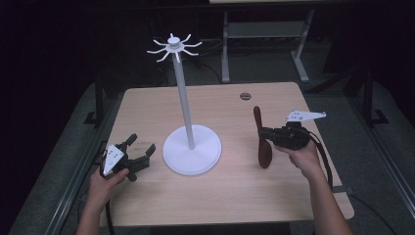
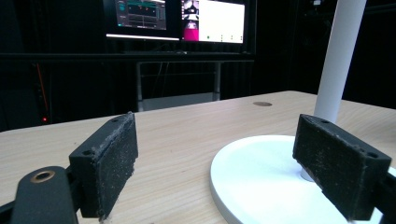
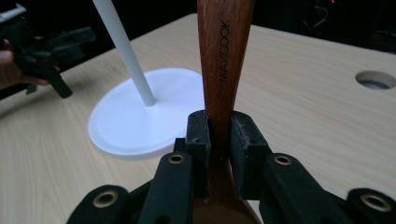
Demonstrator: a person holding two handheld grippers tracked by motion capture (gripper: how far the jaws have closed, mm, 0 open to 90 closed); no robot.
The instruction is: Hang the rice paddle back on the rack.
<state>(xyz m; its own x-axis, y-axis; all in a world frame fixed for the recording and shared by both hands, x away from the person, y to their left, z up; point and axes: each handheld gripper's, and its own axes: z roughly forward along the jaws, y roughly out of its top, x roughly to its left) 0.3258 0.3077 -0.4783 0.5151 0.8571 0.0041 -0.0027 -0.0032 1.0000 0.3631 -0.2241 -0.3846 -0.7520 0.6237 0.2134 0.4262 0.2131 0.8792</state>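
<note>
Your right gripper (image 3: 219,135) clamps the wooden spoon (image 3: 225,56) — "MAXCOOK" reads along its handle; your left gripper (image 1: 139,151) gapes empty — beside the white stand (image 1: 192,149).

Glossy wooden spoon (image 3: 225,56); matt white stand (image 1: 192,149).

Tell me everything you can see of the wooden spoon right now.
The wooden spoon is dark reddish-brown wood, with MAXCOOK printed along its handle. The right gripper is shut on the handle, holding it roughly upright, bowl end down, right of the white stand. Whether the bowl touches the table is unclear.
</note>
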